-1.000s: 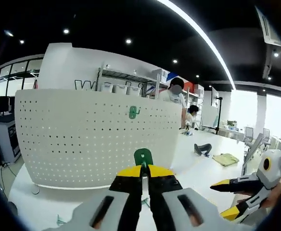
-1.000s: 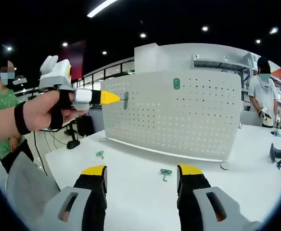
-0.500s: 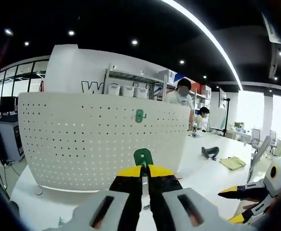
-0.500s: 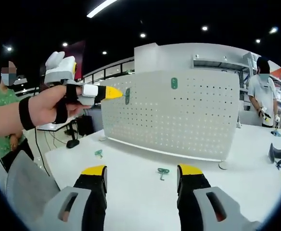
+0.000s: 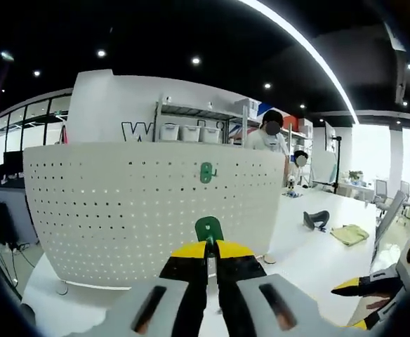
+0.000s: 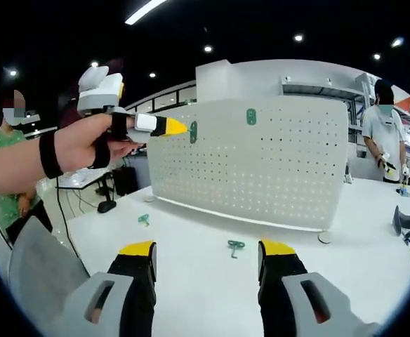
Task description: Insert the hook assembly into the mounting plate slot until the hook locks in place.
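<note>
My left gripper [image 5: 211, 245] is shut on a green hook [image 5: 208, 229], held up in front of the white perforated mounting plate [image 5: 135, 210]. In the right gripper view a hand carries that left gripper [image 6: 168, 127], its green hook [image 6: 192, 131] close to the plate [image 6: 275, 175] near the upper left corner. Another green hook [image 5: 206, 172] hangs mounted near the plate's top edge, and the right gripper view has this mounted hook [image 6: 250, 116] too. My right gripper [image 6: 206, 254] stands open over the table, nothing between its jaws. The right gripper [image 5: 373, 289] also pokes in low at the right of the left gripper view.
Two loose green hooks [image 6: 234, 246] [image 6: 144, 220] lie on the white table [image 6: 345, 281] before the plate. A black object [image 6: 406, 225] sits at the far right. One person [image 6: 8, 161] stands at the left, another [image 6: 382, 133] behind the plate beside shelving.
The left gripper has carried its hook rightward and closer to the plate. The right gripper has stayed open and nearly still.
</note>
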`<action>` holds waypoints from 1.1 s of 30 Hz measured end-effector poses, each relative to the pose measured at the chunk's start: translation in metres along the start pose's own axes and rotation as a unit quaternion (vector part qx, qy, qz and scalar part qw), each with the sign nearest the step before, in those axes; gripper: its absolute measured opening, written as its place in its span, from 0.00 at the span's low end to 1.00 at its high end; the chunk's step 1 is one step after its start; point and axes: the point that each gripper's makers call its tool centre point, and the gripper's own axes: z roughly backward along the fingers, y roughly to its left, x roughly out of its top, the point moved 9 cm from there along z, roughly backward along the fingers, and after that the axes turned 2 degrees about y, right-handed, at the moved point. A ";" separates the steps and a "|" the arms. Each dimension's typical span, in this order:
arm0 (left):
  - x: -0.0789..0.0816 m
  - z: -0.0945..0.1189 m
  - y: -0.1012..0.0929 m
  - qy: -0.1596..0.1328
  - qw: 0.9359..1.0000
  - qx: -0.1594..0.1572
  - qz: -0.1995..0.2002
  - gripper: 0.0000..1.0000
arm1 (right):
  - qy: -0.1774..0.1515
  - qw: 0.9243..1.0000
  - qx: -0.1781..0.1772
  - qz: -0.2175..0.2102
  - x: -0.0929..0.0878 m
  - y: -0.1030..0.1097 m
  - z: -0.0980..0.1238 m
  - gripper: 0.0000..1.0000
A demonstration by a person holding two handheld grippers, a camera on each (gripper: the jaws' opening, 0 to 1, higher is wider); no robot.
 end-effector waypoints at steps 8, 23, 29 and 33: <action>0.005 -0.005 -0.001 -0.001 1.000 0.008 -0.016 0.03 | 0.002 1.000 0.002 -0.001 -0.002 -0.001 0.002 0.59; 0.013 -0.013 0.005 -0.012 0.999 0.015 -0.028 0.02 | 0.005 1.000 0.006 -0.001 -0.003 0.002 0.002 0.58; 0.017 -0.021 0.009 -0.014 0.999 0.024 -0.035 0.02 | 0.004 1.000 0.001 -0.004 -0.005 -0.001 0.004 0.58; 0.018 -0.027 0.011 -0.015 0.999 0.029 -0.034 0.02 | 0.006 1.000 -0.001 -0.007 -0.007 -0.002 0.004 0.58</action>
